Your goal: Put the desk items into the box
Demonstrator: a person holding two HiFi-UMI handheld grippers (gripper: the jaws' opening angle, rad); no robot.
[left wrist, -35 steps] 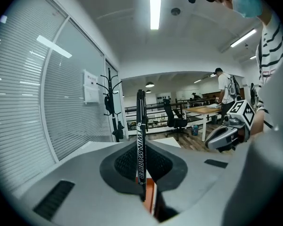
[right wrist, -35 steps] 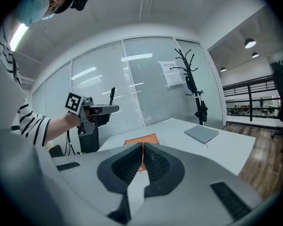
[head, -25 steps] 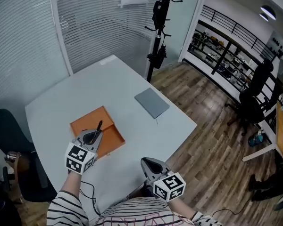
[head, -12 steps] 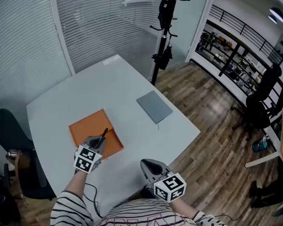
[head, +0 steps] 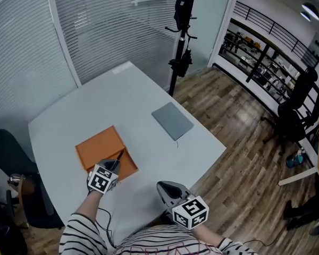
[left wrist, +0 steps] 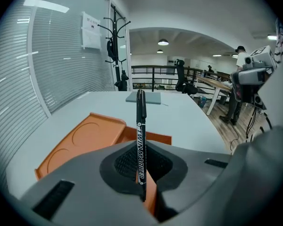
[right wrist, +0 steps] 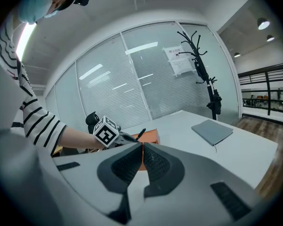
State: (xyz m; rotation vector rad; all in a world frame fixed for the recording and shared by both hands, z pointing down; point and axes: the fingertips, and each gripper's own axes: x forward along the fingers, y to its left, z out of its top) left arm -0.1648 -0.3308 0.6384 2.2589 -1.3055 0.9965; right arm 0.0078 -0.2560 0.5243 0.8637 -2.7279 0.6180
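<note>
Orange box (head: 100, 147) sits on the pale worktop (head: 133, 89), and over its near right corner the left tool (head: 112, 166) pinches a black marker (head: 117, 157) tightly, the pen's free end slanting up and away from the person. The right tool (head: 164, 186) hangs near the worktop's front edge, its jaws pressed together with nothing between them. A grey notebook (head: 172, 120) lies well apart from the box, toward the worktop's right edge.
</note>
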